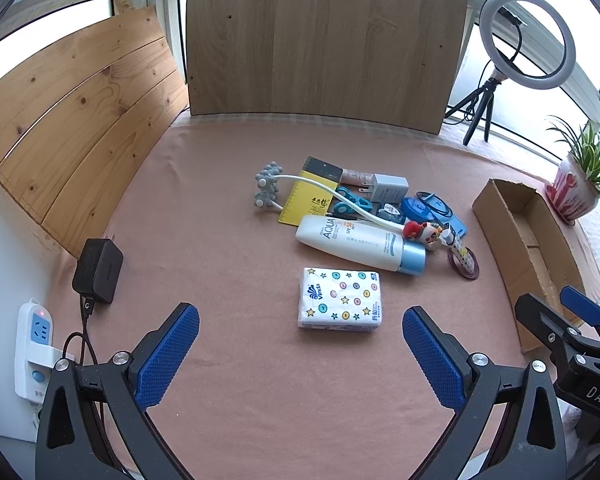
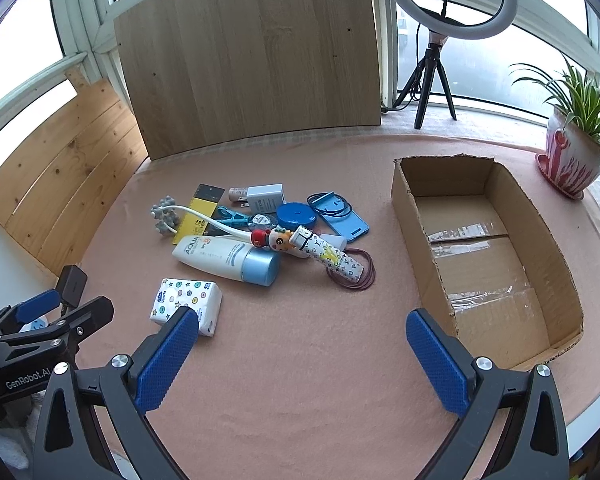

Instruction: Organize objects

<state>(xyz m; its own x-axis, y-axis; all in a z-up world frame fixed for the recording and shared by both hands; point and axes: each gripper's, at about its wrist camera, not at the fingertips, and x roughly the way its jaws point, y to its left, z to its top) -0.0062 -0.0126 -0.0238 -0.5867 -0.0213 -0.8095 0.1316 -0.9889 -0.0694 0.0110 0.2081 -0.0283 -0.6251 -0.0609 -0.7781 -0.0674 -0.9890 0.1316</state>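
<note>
Left gripper (image 1: 300, 344) jaws spread wide and empty above the cloth (image 1: 260, 400), tissue pack (image 1: 339, 299) just beyond it, right gripper (image 2: 302, 346) likewise wide and empty, clutter pile with lotion tube (image 1: 360, 245) behind the pack, open cardboard box (image 2: 496, 256) well right of the pack.

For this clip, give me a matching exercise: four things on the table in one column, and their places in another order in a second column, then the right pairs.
Things:
1. tissue pack
2. cardboard box
3. potted plant
4. lotion bottle

Places:
A. far right corner of the table
B. lying on its side at the near edge of the pile
C. alone, nearest the left claw
D. right of the pile, nothing inside

Pairs: 1-C, 2-D, 3-A, 4-B
</note>
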